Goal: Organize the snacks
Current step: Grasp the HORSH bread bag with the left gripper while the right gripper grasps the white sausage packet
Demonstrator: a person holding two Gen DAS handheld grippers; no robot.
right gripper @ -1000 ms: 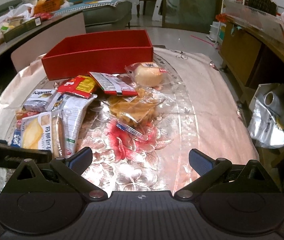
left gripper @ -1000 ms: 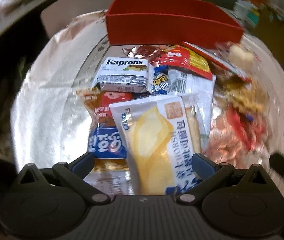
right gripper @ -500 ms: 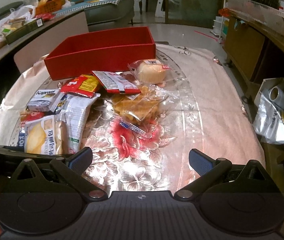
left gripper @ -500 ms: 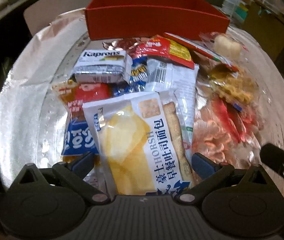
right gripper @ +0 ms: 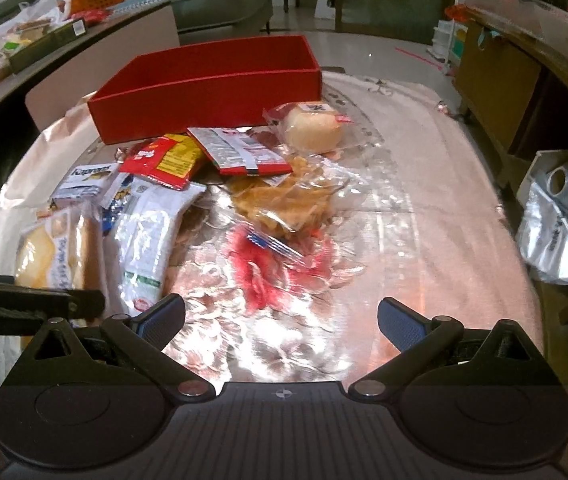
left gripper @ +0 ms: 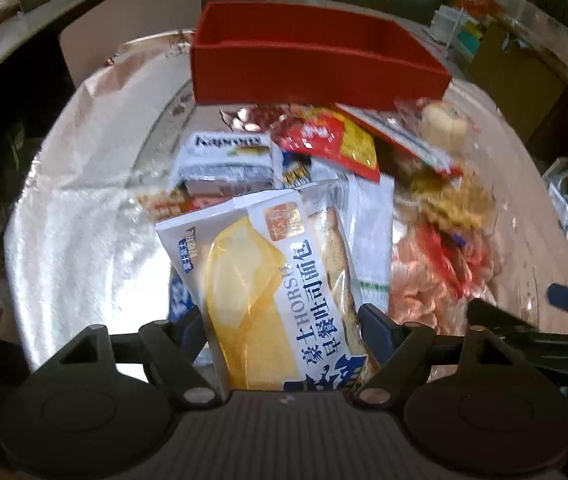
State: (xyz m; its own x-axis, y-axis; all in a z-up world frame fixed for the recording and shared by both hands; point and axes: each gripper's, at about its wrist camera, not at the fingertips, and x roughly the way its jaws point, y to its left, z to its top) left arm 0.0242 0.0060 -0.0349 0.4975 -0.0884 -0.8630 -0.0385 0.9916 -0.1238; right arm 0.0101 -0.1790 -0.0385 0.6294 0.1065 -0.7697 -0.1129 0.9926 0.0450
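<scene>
Two grippers work over a heap of snack packets on a shiny flowered tablecloth (right gripper: 424, 216). Between the fingers of the left gripper (left gripper: 282, 330) sits a white bread packet (left gripper: 268, 280) with blue lettering, its near end at the palm and each finger pad pressed against a side, so the grip is clamped on it. Just beyond its far edge lie a Kaprons wafer pack (left gripper: 226, 158) and a red-and-yellow sachet (left gripper: 334, 140); farther ahead stands the open red box (left gripper: 312, 68). To the right of that packet lies a clear bag of crisps (left gripper: 454, 200). The right gripper (right gripper: 282, 318) hovers with its fingers spread wide apart over bare cloth, holding nothing. Ahead of it sit the crisps and a wrapped round bun (right gripper: 314, 126), near the box's front wall.
</scene>
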